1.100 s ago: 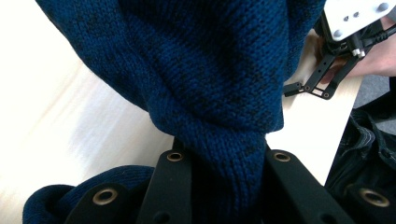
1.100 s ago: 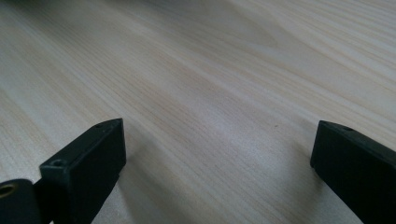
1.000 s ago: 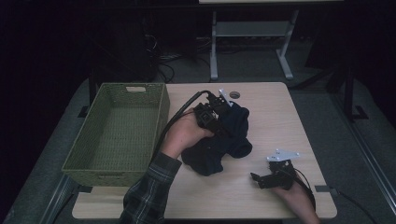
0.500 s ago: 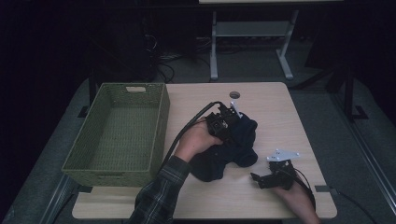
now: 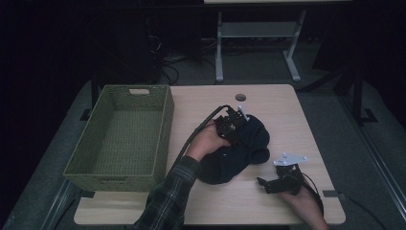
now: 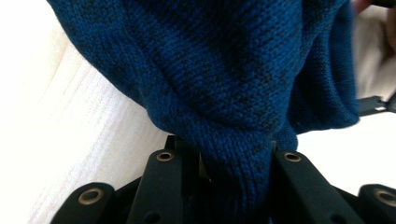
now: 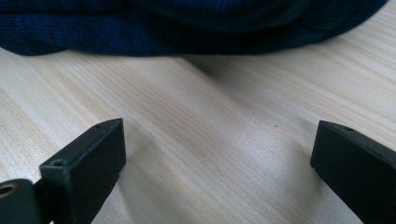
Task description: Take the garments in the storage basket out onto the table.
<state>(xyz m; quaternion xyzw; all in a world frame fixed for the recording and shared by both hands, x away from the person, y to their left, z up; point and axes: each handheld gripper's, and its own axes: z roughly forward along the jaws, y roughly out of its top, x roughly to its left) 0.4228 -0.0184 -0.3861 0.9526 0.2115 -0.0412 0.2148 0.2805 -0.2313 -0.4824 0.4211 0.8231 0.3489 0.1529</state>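
Observation:
A dark blue knit garment (image 5: pixel 239 155) lies bunched on the wooden table (image 5: pixel 201 103), right of centre. My left gripper (image 5: pixel 238 125) rests on its top, held by a hand in a plaid sleeve. In the left gripper view a thick fold of the knit (image 6: pixel 233 93) runs down between the black jaws of the left gripper (image 6: pixel 236 156) and hides their tips. The jaws have just been opening a little, with the fold still pinched between them. My right gripper (image 5: pixel 262 183) sits low near the table's front right, open. Its fingers (image 7: pixel 84 163) frame bare wood, with the garment's edge (image 7: pixel 140 32) beyond.
A green woven basket (image 5: pixel 165 124) stands on the left half of the table, nothing visible inside. A round cable hole (image 5: pixel 240 97) sits at the table's far edge. A metal stand (image 5: pixel 258 33) and cables are on the dark floor behind.
My left hand has come down and moved right and nearer with the garment, which now lies flatter on the table. The right gripper has stayed in place.

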